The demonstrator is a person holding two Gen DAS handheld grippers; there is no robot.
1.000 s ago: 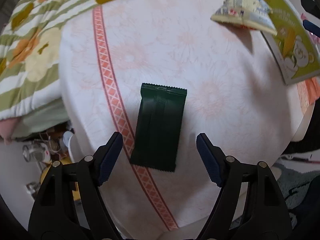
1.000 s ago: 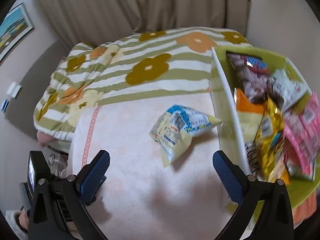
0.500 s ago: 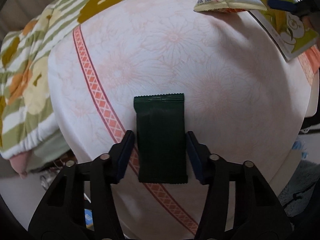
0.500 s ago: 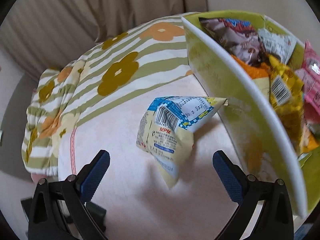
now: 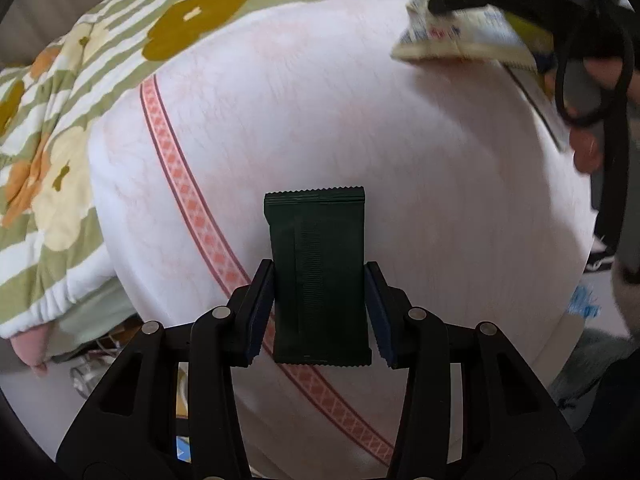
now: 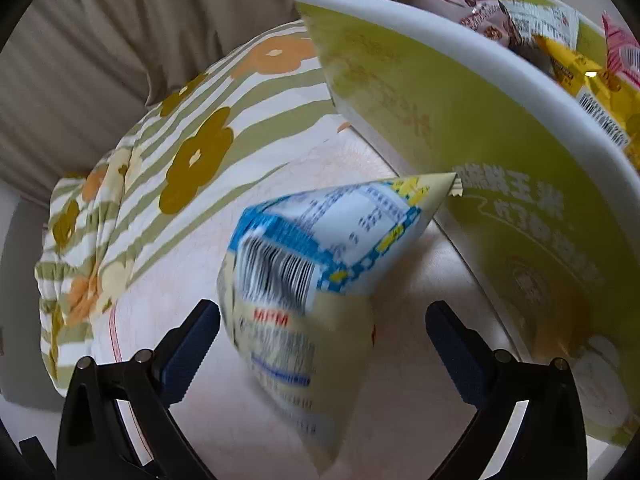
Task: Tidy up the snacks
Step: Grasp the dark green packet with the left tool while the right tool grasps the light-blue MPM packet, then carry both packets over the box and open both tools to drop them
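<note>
Left wrist view: my left claw (image 5: 319,312), apart a second ago, is now clamping the dark green snack bar (image 5: 319,272) near the bench's near edge (image 5: 560,336); my right claw (image 6: 322,344) is closing in, still apart, around the yellow snack bag (image 6: 316,280) beside the snack box (image 6: 460,128).

A round table (image 5: 420,152) stands in the middle, covered by a pale pink cloth (image 5: 320,120) with faint flower prints and one orange patterned band (image 5: 188,196) across it. Behind the table lies a quilt (image 6: 192,128) with green and white stripes and big flowers in mustard and orange. Behind the quilt hangs a beige curtain (image 6: 120,40). Under the table edge some small clutter (image 5: 92,364) is on the floor, too blurred to name.
</note>
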